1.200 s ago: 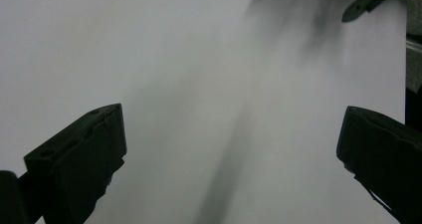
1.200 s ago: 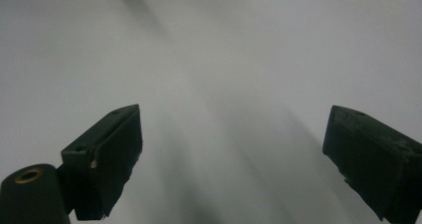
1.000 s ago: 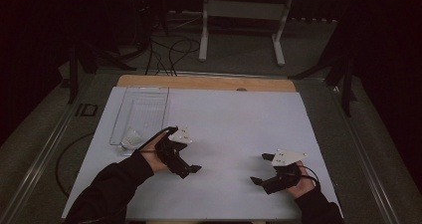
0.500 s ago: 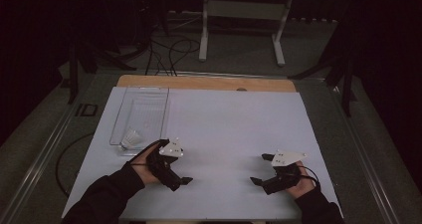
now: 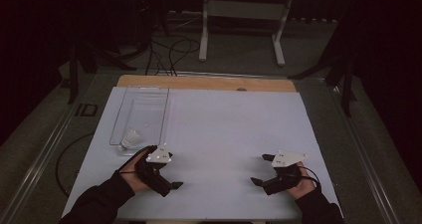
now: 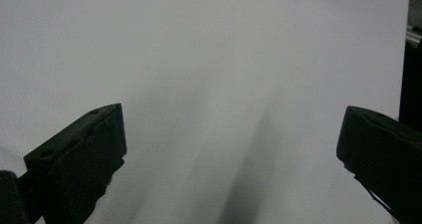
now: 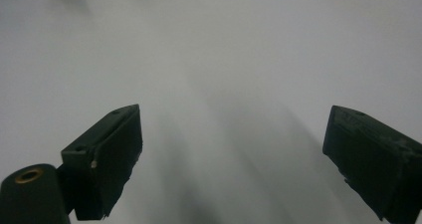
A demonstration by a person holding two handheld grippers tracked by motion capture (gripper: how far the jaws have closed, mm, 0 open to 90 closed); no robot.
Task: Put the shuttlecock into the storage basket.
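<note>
White tabletop [image 5: 229, 134] takes up the middle of my high view, with a strip of bare wood [image 5: 206, 82] along its far edge. My left gripper [image 5: 166, 176] sits in the lower left of that frame, held just above the sheet. Its grey plate faces up and its black jaws point toward the lower middle. In the left gripper view [image 6: 234, 149] the two jaws stand far apart at the bottom corners with plain white surface between them, so I read it as spread wide and holding nothing.

My right gripper [image 5: 262, 170] is in the lower right of the high view, well apart from the left one, with its jaws aimed toward the frame's centre. The right gripper view [image 7: 234, 154] shows the same thing: jaws spread wide, blank surface in the gap.

A clear plastic tray [image 5: 122, 117] lies in the left part of the high view, running from the wooden strip down toward my left hand. A small white crumpled thing [image 5: 131, 138] rests at its near end, just beside and above the left gripper. I cannot tell what it is, or whether it touches the gripper.
</note>
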